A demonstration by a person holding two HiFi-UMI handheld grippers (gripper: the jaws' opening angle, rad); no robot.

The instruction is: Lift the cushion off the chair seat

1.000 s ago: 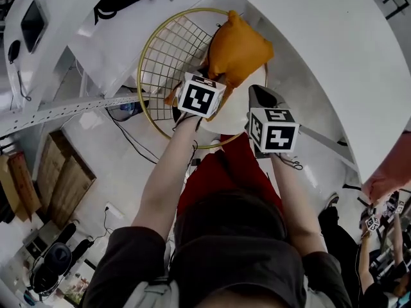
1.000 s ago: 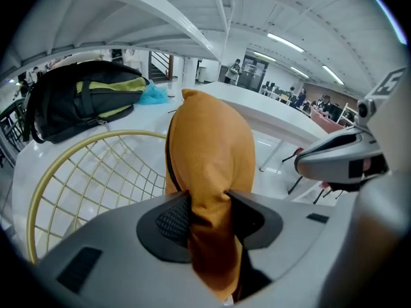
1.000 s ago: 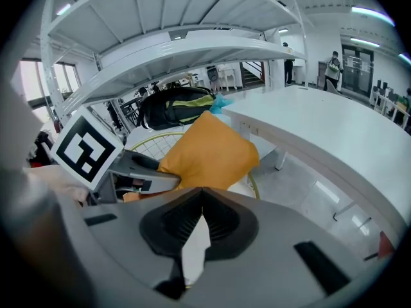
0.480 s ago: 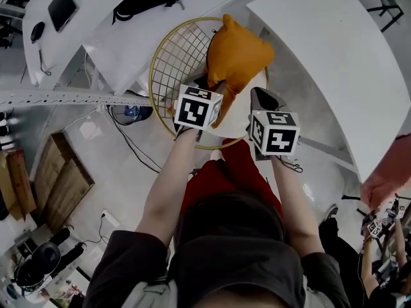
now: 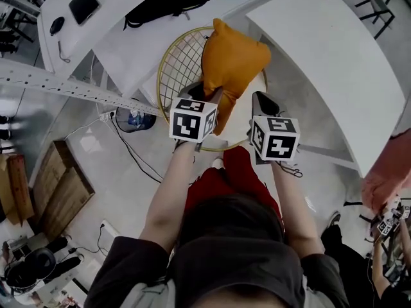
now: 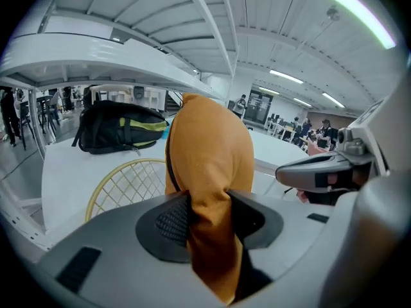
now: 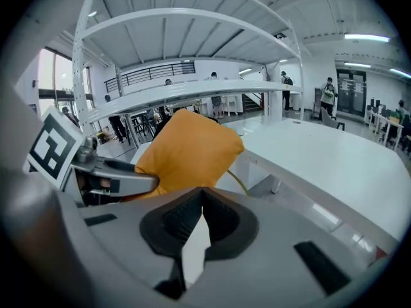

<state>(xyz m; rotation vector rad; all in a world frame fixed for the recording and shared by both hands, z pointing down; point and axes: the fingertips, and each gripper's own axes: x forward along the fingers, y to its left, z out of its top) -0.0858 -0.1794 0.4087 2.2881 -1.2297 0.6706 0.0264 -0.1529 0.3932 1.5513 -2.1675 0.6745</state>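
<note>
Left gripper [image 6: 205,201] jaws clamp the plump orange fabric cushion [image 5: 232,63], now higher above the round gold wire chair seat [image 5: 176,66] than before. Right gripper [image 7: 201,194] jaws closed, empty.

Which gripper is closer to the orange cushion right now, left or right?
Left. The left gripper is clamped on the cushion at its lower edge. The right gripper is shut and empty, just beside the cushion and apart from it.

Both forearms reach forward, the left gripper [image 6: 207,213] with jaws pinched on the cushion [image 6: 209,153], the right gripper [image 7: 201,194] with jaws pressed together.
</note>
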